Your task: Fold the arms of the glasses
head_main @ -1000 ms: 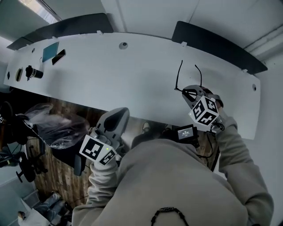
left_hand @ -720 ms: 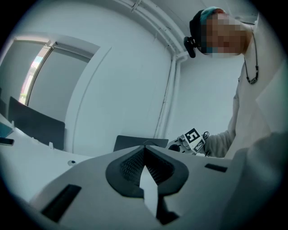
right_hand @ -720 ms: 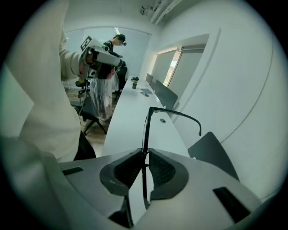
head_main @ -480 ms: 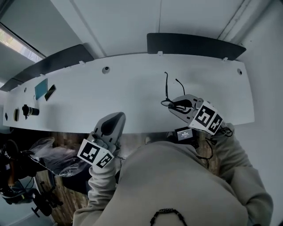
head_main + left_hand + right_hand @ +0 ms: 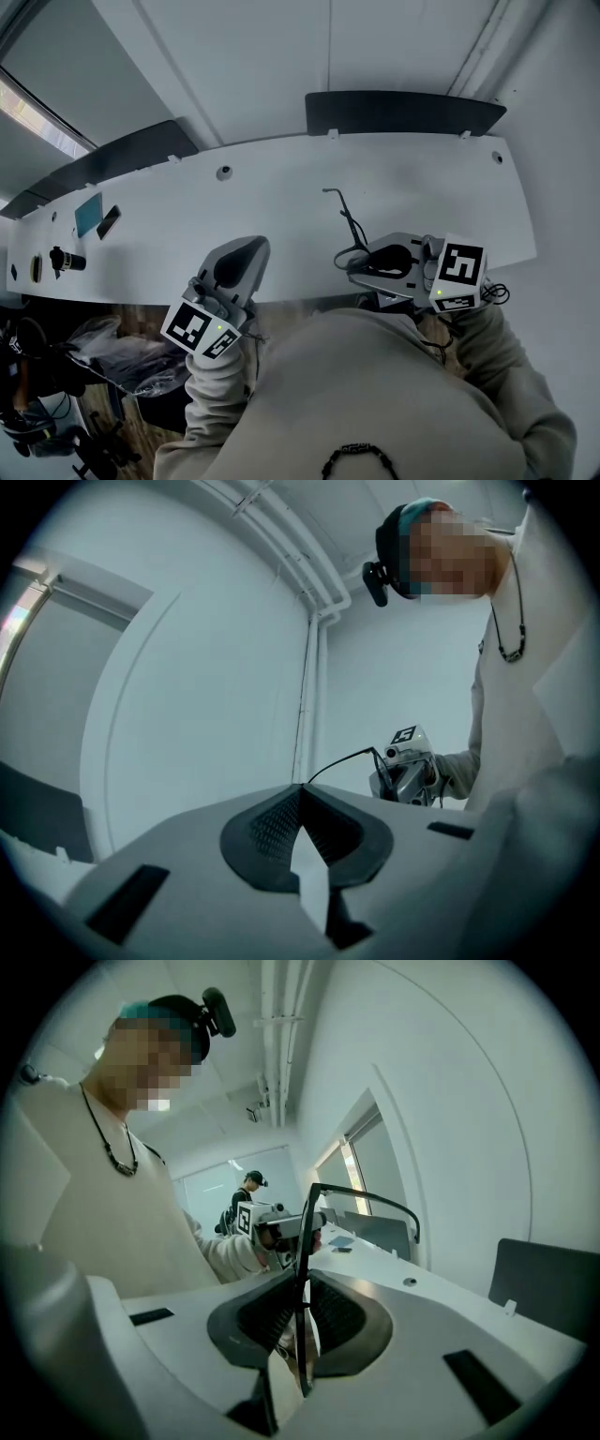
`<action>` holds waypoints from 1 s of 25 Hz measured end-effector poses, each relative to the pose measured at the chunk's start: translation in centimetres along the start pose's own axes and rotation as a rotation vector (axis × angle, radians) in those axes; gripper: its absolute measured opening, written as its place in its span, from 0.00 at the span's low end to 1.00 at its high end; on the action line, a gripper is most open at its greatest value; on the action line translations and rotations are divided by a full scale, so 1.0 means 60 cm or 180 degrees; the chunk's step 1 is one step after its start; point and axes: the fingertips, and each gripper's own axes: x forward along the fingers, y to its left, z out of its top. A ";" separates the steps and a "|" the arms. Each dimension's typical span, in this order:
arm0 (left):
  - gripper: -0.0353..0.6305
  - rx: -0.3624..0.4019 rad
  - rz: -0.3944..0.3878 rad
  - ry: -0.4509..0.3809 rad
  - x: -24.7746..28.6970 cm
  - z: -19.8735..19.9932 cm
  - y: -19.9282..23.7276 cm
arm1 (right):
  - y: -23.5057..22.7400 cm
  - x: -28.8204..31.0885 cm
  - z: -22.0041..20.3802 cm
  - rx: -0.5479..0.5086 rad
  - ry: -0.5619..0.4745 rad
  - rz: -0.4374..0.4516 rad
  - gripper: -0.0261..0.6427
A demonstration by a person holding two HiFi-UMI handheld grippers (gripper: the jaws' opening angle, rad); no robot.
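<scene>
Black-framed glasses (image 5: 349,221), one pair, are pinched in your right gripper (image 5: 354,264) in the head view, over the near edge of the white table (image 5: 281,178). That gripper points toward 9 o'clock, and an unfolded arm of the glasses reaches to 11 o'clock. Your left gripper (image 5: 242,251), at 9 o'clock from it, points to 12 o'clock. Each of the two carries one black-and-white marker cube (image 5: 461,265).

In the left gripper view, your left gripper (image 5: 302,803) has its jaws pressed together with nothing between them.

In the right gripper view, your right gripper (image 5: 298,1290) clamps the glasses (image 5: 306,1241) by the upright front, one arm arcing toward 2 o'clock.
</scene>
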 end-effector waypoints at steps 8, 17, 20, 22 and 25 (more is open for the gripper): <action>0.09 0.0602 -0.0201 -0.0010 0.049 0.032 -0.011 | 0.086 -0.003 0.080 0.0454 -0.0676 0.0615 0.13; 0.28 0.1481 -0.0402 0.0578 0.102 0.001 -0.039 | 0.092 -0.002 0.079 0.0783 -0.0663 0.0756 0.13; 0.28 0.1577 -0.0424 0.0632 0.108 -0.004 -0.051 | 0.102 -0.002 0.080 0.0774 -0.0658 0.0787 0.13; 0.28 0.1648 -0.0391 0.0665 0.111 -0.006 -0.054 | 0.103 -0.003 0.080 0.0779 -0.0640 0.0795 0.13; 0.10 0.1692 -0.0324 0.0688 0.113 -0.010 -0.055 | 0.100 -0.007 0.082 0.0793 -0.0636 0.0782 0.13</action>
